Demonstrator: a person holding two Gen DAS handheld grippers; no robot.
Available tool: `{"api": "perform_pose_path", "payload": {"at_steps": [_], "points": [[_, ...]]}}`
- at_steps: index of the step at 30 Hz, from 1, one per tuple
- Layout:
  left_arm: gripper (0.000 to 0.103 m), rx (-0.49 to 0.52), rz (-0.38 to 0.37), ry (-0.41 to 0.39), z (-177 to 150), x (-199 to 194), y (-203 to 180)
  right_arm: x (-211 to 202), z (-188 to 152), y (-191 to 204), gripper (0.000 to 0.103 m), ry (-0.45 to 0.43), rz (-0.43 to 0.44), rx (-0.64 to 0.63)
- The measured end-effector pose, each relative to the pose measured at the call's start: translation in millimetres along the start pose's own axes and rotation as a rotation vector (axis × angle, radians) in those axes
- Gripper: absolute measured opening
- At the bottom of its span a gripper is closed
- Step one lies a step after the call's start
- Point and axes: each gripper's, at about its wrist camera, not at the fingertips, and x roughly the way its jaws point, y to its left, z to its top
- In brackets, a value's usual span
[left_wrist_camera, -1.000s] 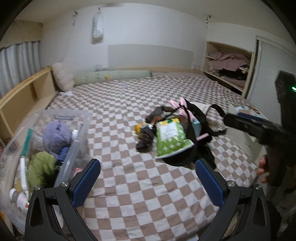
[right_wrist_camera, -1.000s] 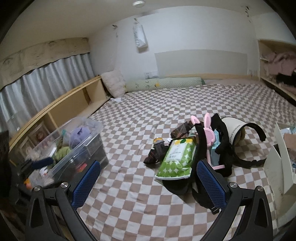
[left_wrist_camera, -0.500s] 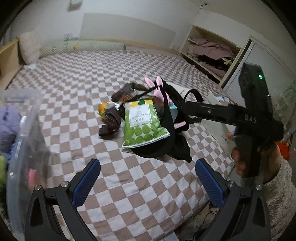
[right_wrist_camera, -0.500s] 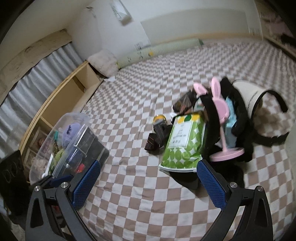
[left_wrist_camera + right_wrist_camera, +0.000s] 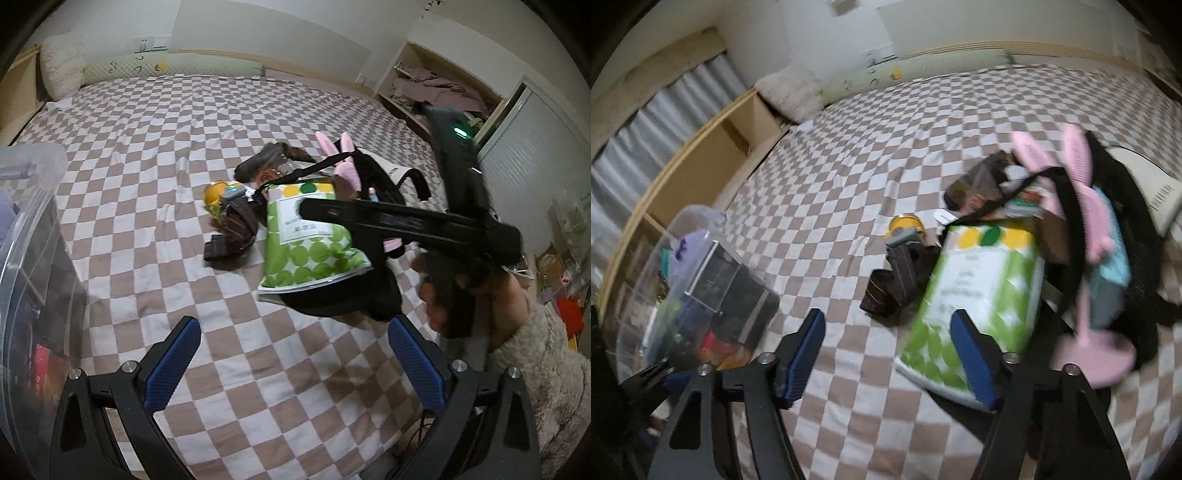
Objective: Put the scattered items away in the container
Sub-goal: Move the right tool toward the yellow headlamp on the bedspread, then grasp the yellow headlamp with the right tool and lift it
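A pile lies on the checkered bed: a green-dotted packet (image 5: 310, 240) (image 5: 975, 295), a brown strap item (image 5: 229, 236) (image 5: 897, 280), a yellow tin (image 5: 216, 192) (image 5: 905, 223) and a pink bunny-eared stand (image 5: 1086, 206) on a black bag (image 5: 340, 302). The clear container (image 5: 33, 258) (image 5: 701, 280), holding several items, stands at the left. My left gripper (image 5: 293, 360) is open over bare sheet, short of the pile. My right gripper (image 5: 888, 354) hovers at the packet's near left corner, its jaws closing with only sheet between them. A hand holds it across the packet in the left wrist view.
A white pillow (image 5: 61, 70) and a pale green bolster (image 5: 173, 68) lie at the bed's far end. A wooden shelf (image 5: 701, 155) runs along the left side. An open cupboard with clothes (image 5: 436, 88) stands at the right. The bed's edge is near below my grippers.
Both grippers have dropped and tilted down toward the pile. The right gripper's jaws have narrowed. In the left wrist view, the right tool has moved left across the green packet.
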Motion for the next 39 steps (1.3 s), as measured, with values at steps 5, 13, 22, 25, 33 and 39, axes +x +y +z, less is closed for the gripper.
{"api": "perform_pose_path", "payload": {"at_steps": [5,13,22,25,33,39], "points": [[0.101,0.026,0.013,0.005,-3,0,3,51,18,15,0.068,0.026,-0.044,-0.112],[0.101,0.034,-0.004,0.015,-1,6,4,115,42,8,0.064,0.072,-0.149,-0.175],[0.101,-0.018,-0.011,-0.001,11,13,12,159,53,7,0.052,0.075,-0.22,-0.232],[0.101,-0.029,0.013,-0.014,17,16,17,164,49,13,0.052,0.066,-0.236,-0.301],[0.101,-0.047,-0.026,-0.113,47,9,20,131,21,7,0.051,0.092,-0.032,-0.328],[0.1,-0.08,0.015,-0.119,81,39,30,90,-45,5,0.051,0.173,0.184,-0.353]]}}
